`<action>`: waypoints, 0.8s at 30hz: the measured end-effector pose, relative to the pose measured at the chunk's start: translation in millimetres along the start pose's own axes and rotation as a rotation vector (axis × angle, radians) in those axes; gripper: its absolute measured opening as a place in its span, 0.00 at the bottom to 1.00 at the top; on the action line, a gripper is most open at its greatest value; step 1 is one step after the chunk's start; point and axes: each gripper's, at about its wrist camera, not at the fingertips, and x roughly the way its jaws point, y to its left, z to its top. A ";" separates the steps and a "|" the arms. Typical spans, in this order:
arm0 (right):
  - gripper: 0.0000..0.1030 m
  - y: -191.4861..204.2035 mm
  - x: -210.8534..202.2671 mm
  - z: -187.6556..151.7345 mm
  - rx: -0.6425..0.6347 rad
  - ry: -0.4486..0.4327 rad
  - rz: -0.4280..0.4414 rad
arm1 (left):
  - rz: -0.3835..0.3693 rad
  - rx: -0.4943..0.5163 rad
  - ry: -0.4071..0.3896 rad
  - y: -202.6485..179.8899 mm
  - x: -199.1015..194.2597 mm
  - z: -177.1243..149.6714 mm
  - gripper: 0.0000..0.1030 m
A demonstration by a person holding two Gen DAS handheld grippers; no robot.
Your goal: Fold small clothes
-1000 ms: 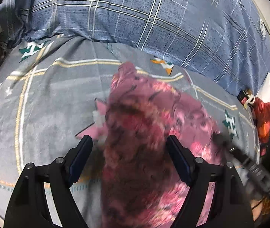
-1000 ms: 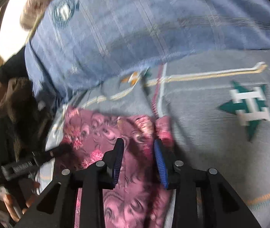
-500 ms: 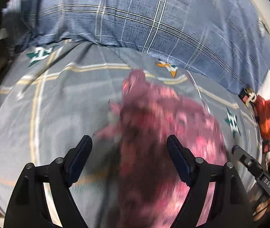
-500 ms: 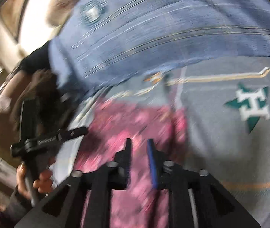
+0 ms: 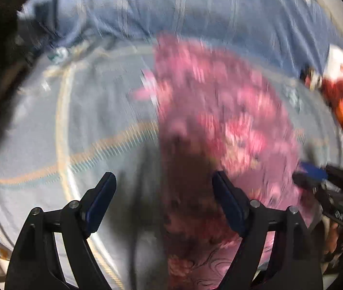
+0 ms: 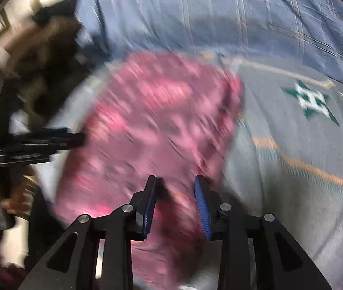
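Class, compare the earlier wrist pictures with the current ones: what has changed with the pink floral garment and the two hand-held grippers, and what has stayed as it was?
The right hand-held gripper, shut on the pink floral garment half a second ago, is opening; cloth still lies between its jaws. Both views slid across the grey bedspread, with the garment shifting right in the left view. The left hand-held gripper stays wide open, gripping nothing; the blue checked quilt is unchanged.

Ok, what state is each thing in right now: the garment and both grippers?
Pink floral garment: lying on the grey bedsheet, gathered, not neatly folded.
Left gripper: fingers wide, opening, garment edge between them, not pinched.
Right gripper: fingers opening over the garment, not pressing it.
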 end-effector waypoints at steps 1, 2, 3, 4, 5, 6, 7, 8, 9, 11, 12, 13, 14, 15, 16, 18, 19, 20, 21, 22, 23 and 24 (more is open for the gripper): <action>0.34 1.2 -1.3 -2.7 0.005 -0.014 -0.001 | 0.013 -0.005 -0.036 -1.1 -1.7 -6.4 0.85; 0.34 0.5 -4.9 -2.5 0.017 -0.026 -0.002 | 0.027 -0.005 -0.052 -2.3 -6.4 -8.3 0.85; 0.35 1.2 -8.6 -0.3 0.033 -0.019 -0.021 | 0.033 0.007 -0.045 -4.7 -10.8 -9.0 0.85; 0.37 1.1 -13.5 -0.3 0.038 -0.016 -0.044 | 0.037 0.018 -0.029 -5.5 -17.4 -8.7 0.84; 0.37 4.7 -22.7 -1.8 0.027 -0.029 -0.066 | 0.035 0.026 -0.033 -6.2 -23.8 -10.6 0.84; 0.37 7.3 -26.5 -1.3 0.017 -0.037 -0.071 | 0.039 0.037 -0.046 -6.6 -31.7 -13.8 0.84; 0.38 9.7 -32.6 -4.7 0.010 -0.044 -0.060 | 0.044 0.043 -0.052 -7.0 -36.5 -16.8 0.84; 0.39 10.9 -36.7 -11.1 0.023 -0.041 -0.035 | 0.044 0.051 -0.057 -9.3 -40.8 -23.0 0.84; 0.41 11.0 -38.2 -16.8 0.039 -0.035 -0.012 | 0.036 0.055 -0.054 -9.5 -41.4 -27.8 0.84; 0.41 12.1 -38.4 -33.6 0.078 -0.003 0.008 | 0.018 0.060 -0.020 -10.7 -35.4 -43.1 0.84; 0.37 12.7 -36.1 -38.0 0.080 0.011 0.016 | 0.015 0.067 -0.004 -11.0 -30.9 -48.1 0.84; 0.01 16.4 -33.4 -44.0 0.061 0.030 0.039 | 0.030 0.079 0.018 -13.6 -25.3 -54.3 0.84; 0.05 20.2 -38.7 -53.4 0.036 0.020 0.043 | 0.044 0.086 0.027 -15.1 -22.0 -58.1 0.84; 0.03 24.0 -44.2 -56.3 0.019 -0.007 0.038 | 0.052 0.092 0.026 -17.1 -20.9 -61.7 0.84; 0.03 25.6 -52.5 -58.3 0.006 -0.047 0.026 | 0.062 0.098 0.018 -17.9 -19.1 -65.1 0.85; 0.03 21.6 -54.9 -59.0 0.019 -0.058 0.001 | 0.080 0.098 0.008 -19.4 -18.2 -68.9 0.85; 0.04 14.0 -46.7 -61.0 0.043 -0.026 -0.029 | 0.078 0.089 0.008 -18.4 -17.5 -70.2 0.86; 0.06 7.6 -37.8 -62.0 0.066 0.013 -0.055 | 0.077 0.080 0.010 -17.5 -18.1 -70.0 0.86; 0.12 3.1 -31.8 -63.3 0.085 0.047 -0.054 | 0.077 0.072 0.015 -16.2 -19.8 -69.5 0.86; 0.17 1.7 -32.0 -62.1 0.096 0.042 -0.052 | 0.083 0.071 0.013 -15.5 -23.8 -69.7 0.85; 0.19 1.9 -39.0 -59.7 0.106 0.015 -0.050 | 0.089 0.074 -0.003 -15.4 -29.6 -70.0 0.85; 0.20 4.8 -47.1 -56.6 0.096 -0.018 -0.052 | 0.090 0.079 -0.022 -16.3 -35.7 -71.4 0.85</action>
